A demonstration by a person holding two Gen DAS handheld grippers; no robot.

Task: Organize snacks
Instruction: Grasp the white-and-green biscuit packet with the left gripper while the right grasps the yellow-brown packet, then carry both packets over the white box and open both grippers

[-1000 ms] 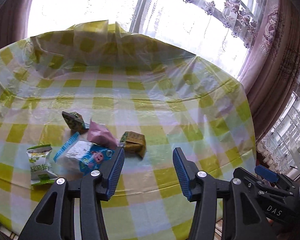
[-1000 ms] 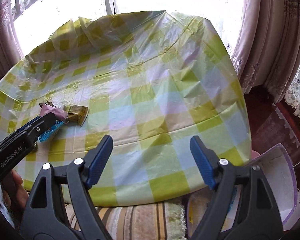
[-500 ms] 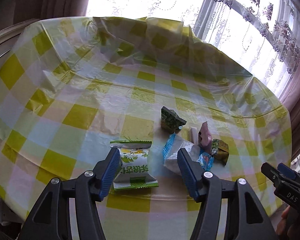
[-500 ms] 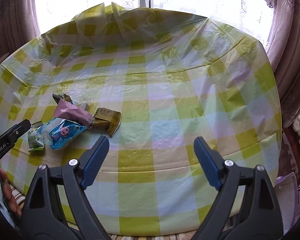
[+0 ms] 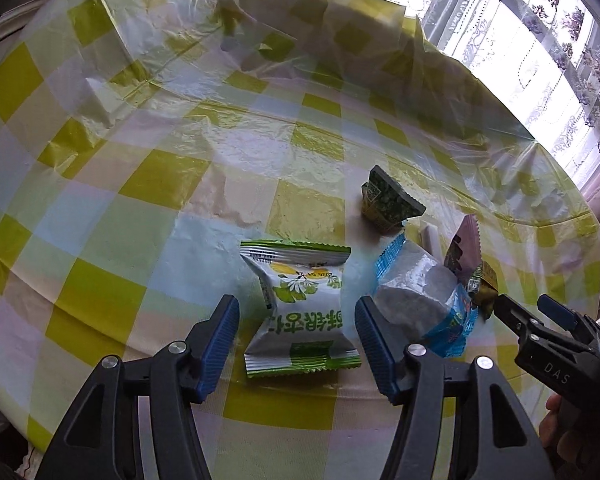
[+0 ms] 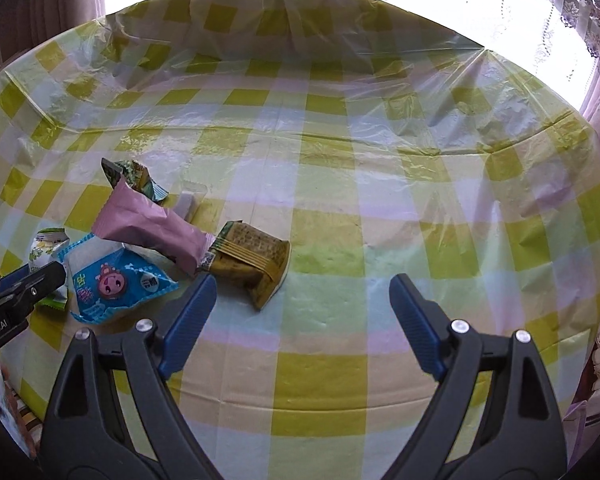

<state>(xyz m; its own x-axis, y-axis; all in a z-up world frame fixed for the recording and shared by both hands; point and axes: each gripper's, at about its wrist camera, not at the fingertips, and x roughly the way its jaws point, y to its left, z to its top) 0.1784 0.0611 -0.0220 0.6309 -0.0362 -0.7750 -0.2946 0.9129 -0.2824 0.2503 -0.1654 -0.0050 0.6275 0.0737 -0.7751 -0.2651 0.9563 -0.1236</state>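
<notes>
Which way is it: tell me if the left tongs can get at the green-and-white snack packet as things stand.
Probably yes. The left tongs are open with the green-and-white packet lying flat between their fingers. Nothing sits on top of it; the blue packet lies just outside the right-hand finger.

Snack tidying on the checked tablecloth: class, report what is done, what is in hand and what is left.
Done: nothing visibly sorted; all packets lie loose near the table edge. In hand: the left hand-held gripper is open around the green-and-white packet, not yet closed. The right hand-held gripper is open and holds nothing. Left: the blue packet, pink packet, yellow-brown packet and dark green packet.
</notes>
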